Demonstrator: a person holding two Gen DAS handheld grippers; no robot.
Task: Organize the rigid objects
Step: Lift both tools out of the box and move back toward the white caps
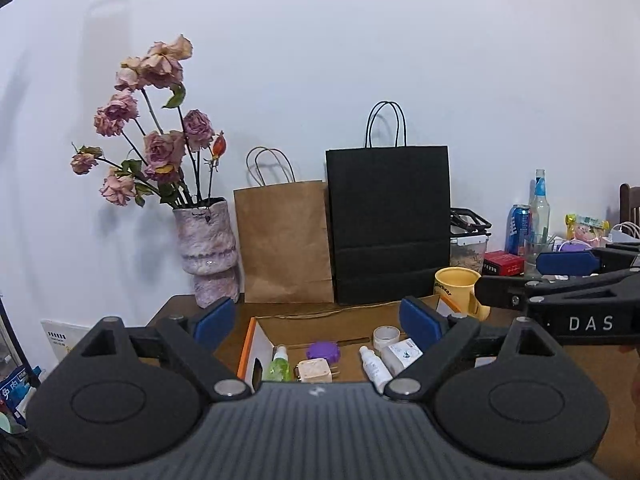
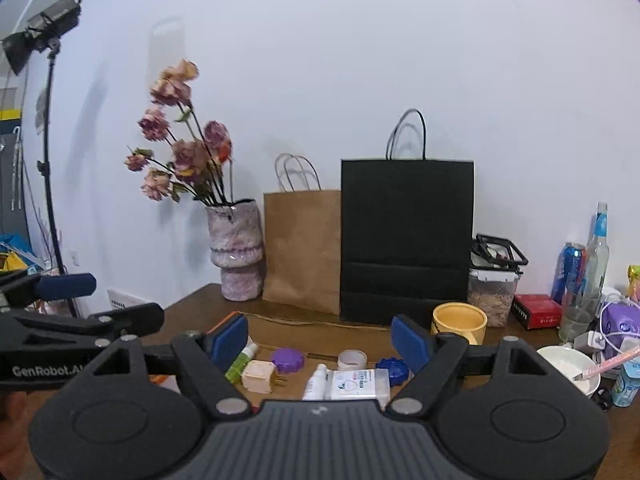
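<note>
Hovering with both sets of fingers wide apart, empty, white bottle (image 2: 320, 380) lying lengthwise just ahead of right gripper (image 2: 322, 338), nearer than left gripper (image 1: 318, 316).

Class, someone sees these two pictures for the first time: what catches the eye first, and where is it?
The wilted pink roses in a mottled vase at the table's back left. Right of them, against the wall, a brown paper bag and a taller black paper bag.

Cardboard box (image 1: 256, 344) on table (image 2: 192, 304), holding spray bottle (image 1: 279, 364), plug (image 1: 315, 371), lid (image 1: 323, 350), tube (image 1: 374, 364). Mug (image 2: 460, 322) right of box. Two paper bags (image 2: 406, 236) behind, against wall. Vase (image 2: 236, 252) left of bags.
</note>
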